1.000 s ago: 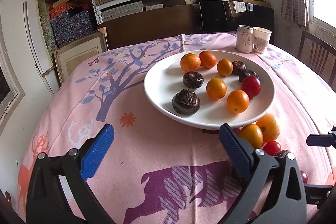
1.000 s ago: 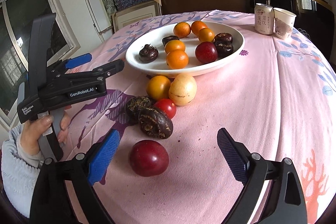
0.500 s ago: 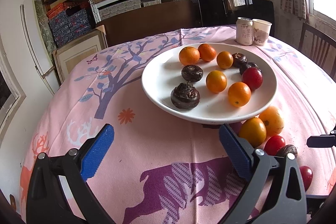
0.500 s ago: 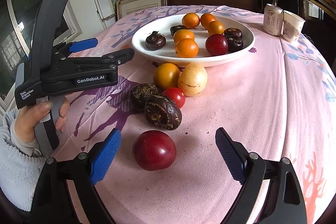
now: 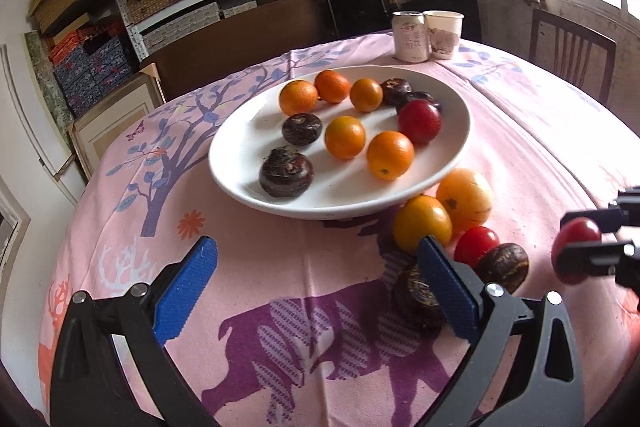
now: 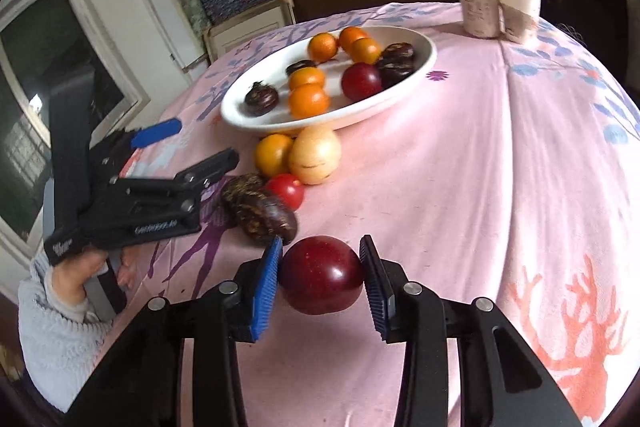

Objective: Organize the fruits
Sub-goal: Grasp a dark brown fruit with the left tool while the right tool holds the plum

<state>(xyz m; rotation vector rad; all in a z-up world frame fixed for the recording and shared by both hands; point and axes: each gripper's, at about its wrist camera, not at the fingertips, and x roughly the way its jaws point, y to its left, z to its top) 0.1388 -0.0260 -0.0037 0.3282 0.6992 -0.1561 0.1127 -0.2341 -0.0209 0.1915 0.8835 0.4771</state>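
My right gripper [image 6: 320, 277] has just been closing and now clamps the dark red plum [image 6: 321, 273] between its blue pads, bottom centre of the right wrist view; the same plum [image 5: 576, 255] shows at the right edge of the left wrist view. My left gripper [image 5: 316, 287] stands wide apart with nothing between its pads, low in its frame over the pink tablecloth [image 5: 248, 259]. The white plate [image 5: 460, 131], centre frame, carries oranges, dark water chestnuts and a red plum. Just below its rim lie loose fruits: an orange [image 5: 422, 223], a yellow pear-like fruit [image 5: 464, 195], a small red tomato [image 5: 476, 245] and two dark chestnuts. A can [image 5: 408, 37] and paper cup [image 5: 444, 33] stand upper right.
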